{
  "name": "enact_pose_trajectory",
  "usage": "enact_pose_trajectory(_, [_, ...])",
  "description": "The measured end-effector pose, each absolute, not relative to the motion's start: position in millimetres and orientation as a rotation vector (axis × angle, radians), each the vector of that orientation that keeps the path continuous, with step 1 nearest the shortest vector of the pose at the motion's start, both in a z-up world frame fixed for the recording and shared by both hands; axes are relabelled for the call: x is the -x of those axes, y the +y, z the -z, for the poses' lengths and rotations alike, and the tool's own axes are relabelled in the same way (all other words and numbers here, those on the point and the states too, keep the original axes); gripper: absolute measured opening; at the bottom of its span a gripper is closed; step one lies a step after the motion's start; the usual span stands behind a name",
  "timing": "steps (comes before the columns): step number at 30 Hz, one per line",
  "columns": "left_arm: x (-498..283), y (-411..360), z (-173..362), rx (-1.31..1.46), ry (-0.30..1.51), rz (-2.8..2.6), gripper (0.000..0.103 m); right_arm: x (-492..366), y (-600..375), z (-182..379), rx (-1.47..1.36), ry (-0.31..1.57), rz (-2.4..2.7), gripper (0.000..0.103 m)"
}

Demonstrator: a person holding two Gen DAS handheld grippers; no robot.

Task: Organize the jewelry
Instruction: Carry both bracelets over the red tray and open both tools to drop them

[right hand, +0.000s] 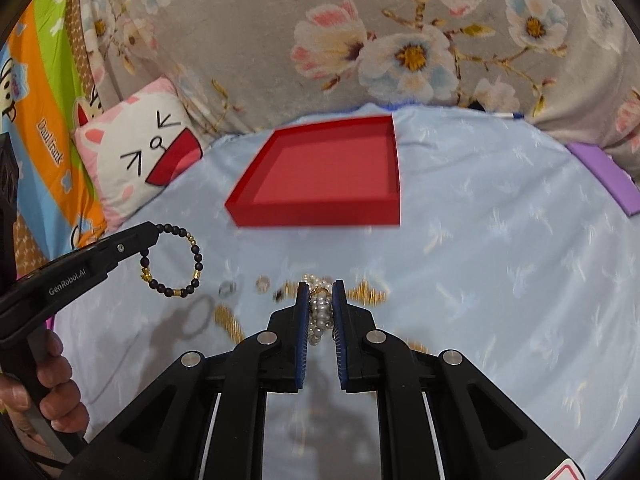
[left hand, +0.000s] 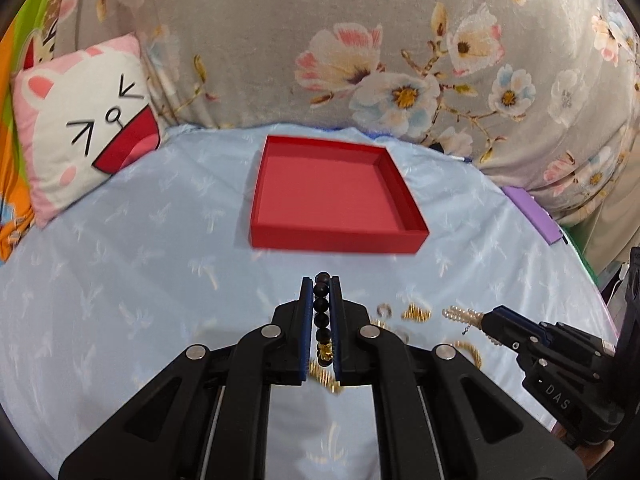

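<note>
From the left wrist, the left gripper point(left hand: 321, 284) pinches a black bead bracelet point(left hand: 322, 316), lifted above the bed point(left hand: 160, 248); the empty red tray point(left hand: 332, 196) lies ahead. From the right wrist, the right gripper point(right hand: 321, 292) pinches a pearl bracelet point(right hand: 320, 312) over loose gold pieces point(right hand: 366, 293). Both pieces look picked up; next comes carrying them over the tray and releasing.

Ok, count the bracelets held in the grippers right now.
2. The black bead bracelet is in the left gripper; the pearl bracelet is in the right gripper. Blurred jewelry lies below.
</note>
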State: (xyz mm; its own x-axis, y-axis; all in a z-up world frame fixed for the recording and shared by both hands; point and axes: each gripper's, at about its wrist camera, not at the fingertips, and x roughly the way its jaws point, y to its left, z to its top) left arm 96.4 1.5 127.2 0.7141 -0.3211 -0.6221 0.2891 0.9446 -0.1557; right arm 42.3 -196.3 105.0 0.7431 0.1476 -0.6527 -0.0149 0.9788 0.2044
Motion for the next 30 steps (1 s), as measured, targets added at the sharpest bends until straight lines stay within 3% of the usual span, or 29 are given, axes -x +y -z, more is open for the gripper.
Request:
enact_pose_trajectory(14, [-285,-41,-163,0.034,0.653,0.345,0.007,-243,-230,-130,-0.225,0.711,-0.071,0.01])
enact_pose_trajectory(21, [-366,-59,-133,0.029,0.714,0.327,0.007,-324,-235,-105,-0.21,0.765,-0.062,0.011])
enact_pose_trajectory(30, [-411,-75,-97,-0.013,0.774,0.31,0.007,-376,-237,-68,-0.219,0.877,-0.058,0.011])
